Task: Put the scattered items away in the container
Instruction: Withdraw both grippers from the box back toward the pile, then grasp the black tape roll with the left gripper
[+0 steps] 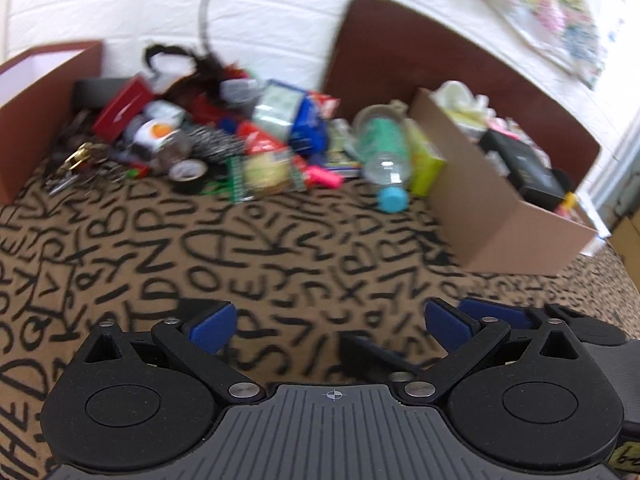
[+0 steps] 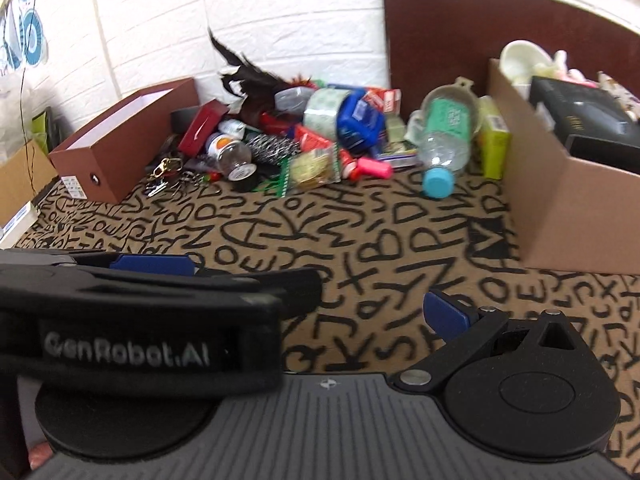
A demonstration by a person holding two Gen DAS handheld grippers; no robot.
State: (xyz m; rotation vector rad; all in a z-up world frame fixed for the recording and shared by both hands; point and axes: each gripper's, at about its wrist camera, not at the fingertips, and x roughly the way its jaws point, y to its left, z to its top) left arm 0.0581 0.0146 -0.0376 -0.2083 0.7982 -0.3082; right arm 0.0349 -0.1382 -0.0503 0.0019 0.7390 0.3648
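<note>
A pile of scattered items lies on the letter-print carpet against the white wall. It includes a clear bottle with a blue cap (image 1: 384, 156) (image 2: 444, 140), a pink marker (image 1: 324, 178) (image 2: 374, 168), a tape roll (image 1: 188, 172), keys (image 1: 76, 160) (image 2: 164, 172) and dark feathers (image 2: 248, 76). To its right, an open cardboard box (image 1: 500, 216) (image 2: 568, 208) holds a black case and pale items. My left gripper (image 1: 330, 326) hovers open and empty well short of the pile. My right gripper (image 2: 328, 316) is open too, its left finger hidden behind the left gripper's black body (image 2: 140, 332).
A brown shoe box (image 1: 36, 108) (image 2: 120, 148) stands open left of the pile. A dark red board (image 1: 420, 60) (image 2: 480, 32) leans on the wall behind the cardboard box. More boxes and a book (image 2: 20, 216) sit at the far left. Bare carpet (image 1: 280, 248) lies between grippers and pile.
</note>
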